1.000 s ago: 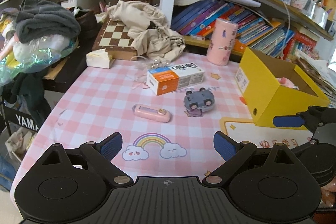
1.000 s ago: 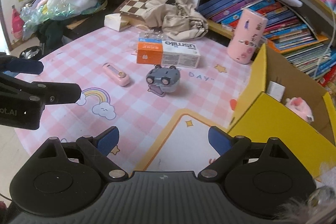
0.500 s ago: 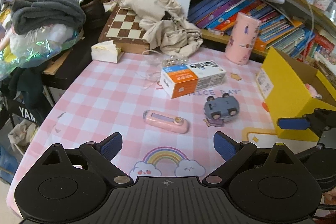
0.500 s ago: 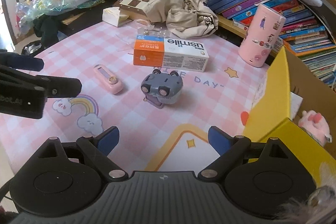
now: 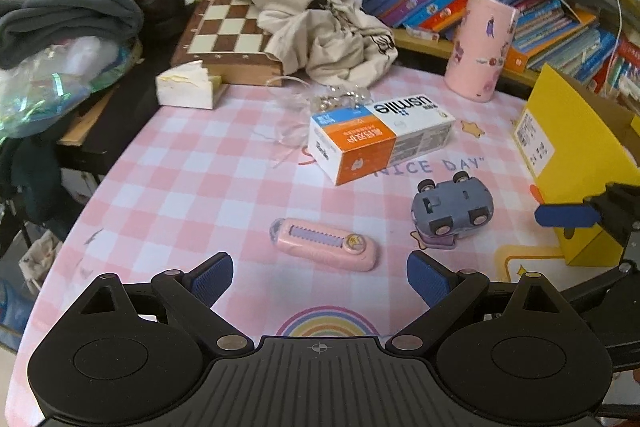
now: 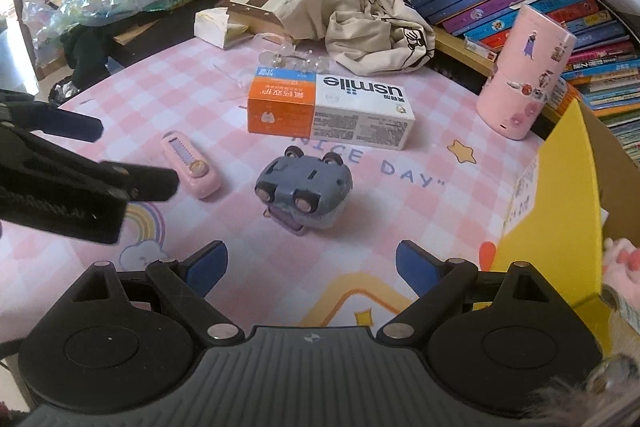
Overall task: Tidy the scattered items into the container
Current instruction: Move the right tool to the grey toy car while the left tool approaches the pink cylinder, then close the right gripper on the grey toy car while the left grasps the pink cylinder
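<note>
A pink utility knife (image 5: 324,245) lies on the pink checked tablecloth just beyond my open, empty left gripper (image 5: 319,281); it also shows in the right wrist view (image 6: 191,164). A grey-blue toy car (image 6: 305,189) lies upside down ahead of my open, empty right gripper (image 6: 311,265), and it shows in the left wrist view (image 5: 451,207). An orange and white usmile box (image 5: 380,139) lies farther back. The yellow cardboard box (image 6: 560,227) stands at the right with a pink plush toy (image 6: 622,263) inside.
A pink cylinder (image 6: 526,73) stands near the books at the back right. A chessboard (image 5: 232,31), a beige cloth bag (image 5: 320,11), a torn white box (image 5: 186,89) and clear plastic bits (image 6: 288,59) lie at the back. Piled clothes (image 5: 60,7) sit left, off the table.
Both grippers have moved forward over the table. The knife and the toy car are now closer to the fingertips. Nothing has been grasped.
</note>
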Demonstrator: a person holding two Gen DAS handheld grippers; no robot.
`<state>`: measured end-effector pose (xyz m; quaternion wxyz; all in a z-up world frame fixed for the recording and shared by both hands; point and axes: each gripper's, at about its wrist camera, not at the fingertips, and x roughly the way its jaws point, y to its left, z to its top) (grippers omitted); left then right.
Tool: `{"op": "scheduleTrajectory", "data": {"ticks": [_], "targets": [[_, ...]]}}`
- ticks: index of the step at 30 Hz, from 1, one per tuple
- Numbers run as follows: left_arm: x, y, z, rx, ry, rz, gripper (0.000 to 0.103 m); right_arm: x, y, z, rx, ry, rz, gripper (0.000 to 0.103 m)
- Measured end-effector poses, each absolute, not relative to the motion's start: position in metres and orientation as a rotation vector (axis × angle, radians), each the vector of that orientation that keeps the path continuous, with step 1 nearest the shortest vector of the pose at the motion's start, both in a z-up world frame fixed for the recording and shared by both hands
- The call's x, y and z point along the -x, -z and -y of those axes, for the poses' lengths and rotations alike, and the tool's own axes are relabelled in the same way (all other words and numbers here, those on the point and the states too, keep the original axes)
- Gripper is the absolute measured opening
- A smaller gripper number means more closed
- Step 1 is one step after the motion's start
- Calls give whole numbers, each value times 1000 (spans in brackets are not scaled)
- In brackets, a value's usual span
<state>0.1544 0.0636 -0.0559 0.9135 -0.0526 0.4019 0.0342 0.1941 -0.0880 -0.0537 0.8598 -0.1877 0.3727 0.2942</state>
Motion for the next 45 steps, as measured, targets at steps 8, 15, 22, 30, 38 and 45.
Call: {"op": "scheduleTrajectory", "data": {"ticks": [8,15,22,30,38,45], "targets": [[-177,67,-64,104,-21,-855,97,-209,61,81,401,-636,-771,92],[-188,74,-63,111,-20,-859,97,-221,67,78,394,-637,-781,91],[-197,80,-65,112,-33,-879,97,-224,72,73,398,-654,-779,89],[-204,86,-69,106,-30,-899,97,-228,75,70,400,-663,-786,87],[-203,87,-75,41,-56,-912,96,-231,77,69,398,-669,-786,82],[-200,87,-85,59,-84,-915,95,-235,77,64,400,-675,-773,80]]}}
